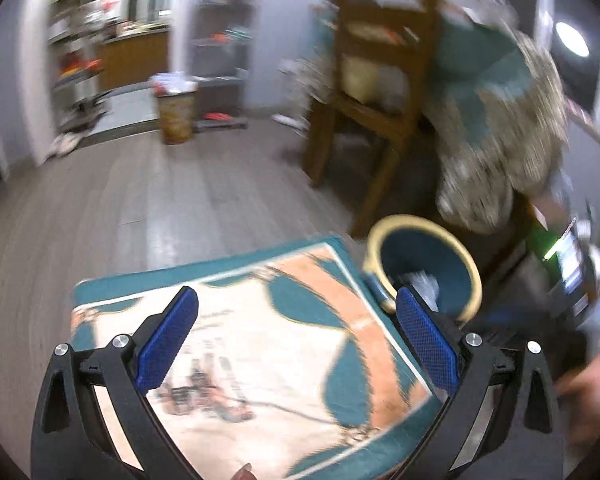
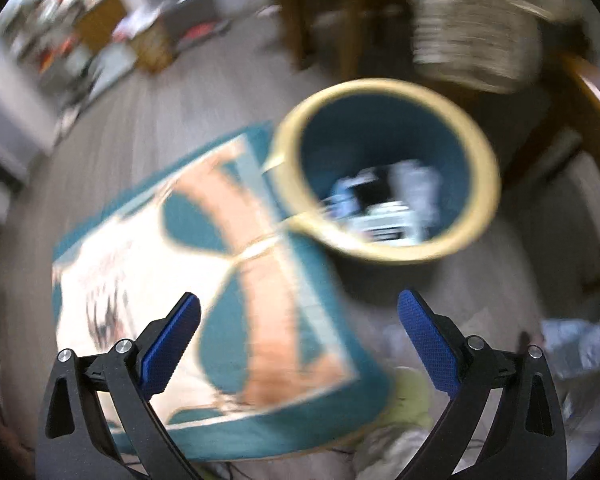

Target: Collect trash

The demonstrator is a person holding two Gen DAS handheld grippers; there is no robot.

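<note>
A round teal bin with a cream rim (image 2: 488,184) stands on the floor at the rug's far right corner, with white and dark trash (image 2: 384,208) lying inside it. The left wrist view shows the same bin (image 1: 472,272) just beyond my right fingertip. My left gripper (image 1: 298,312) hangs open over the rug with nothing between its fingers. My right gripper (image 2: 300,318) is open too and empty, above the rug's right edge. Crumpled pale trash (image 2: 404,440) and a silvery wrapper (image 2: 580,344) lie on the floor near my right gripper. Both views are blurred by motion.
A teal, cream and orange patterned rug (image 1: 260,344) covers the floor below. A wooden chair (image 1: 376,92) draped with patterned cloth (image 1: 500,128) stands behind the bin. A tall basket (image 1: 176,108) and shelves (image 1: 220,52) line the far wall. A hand (image 1: 592,388) shows at right.
</note>
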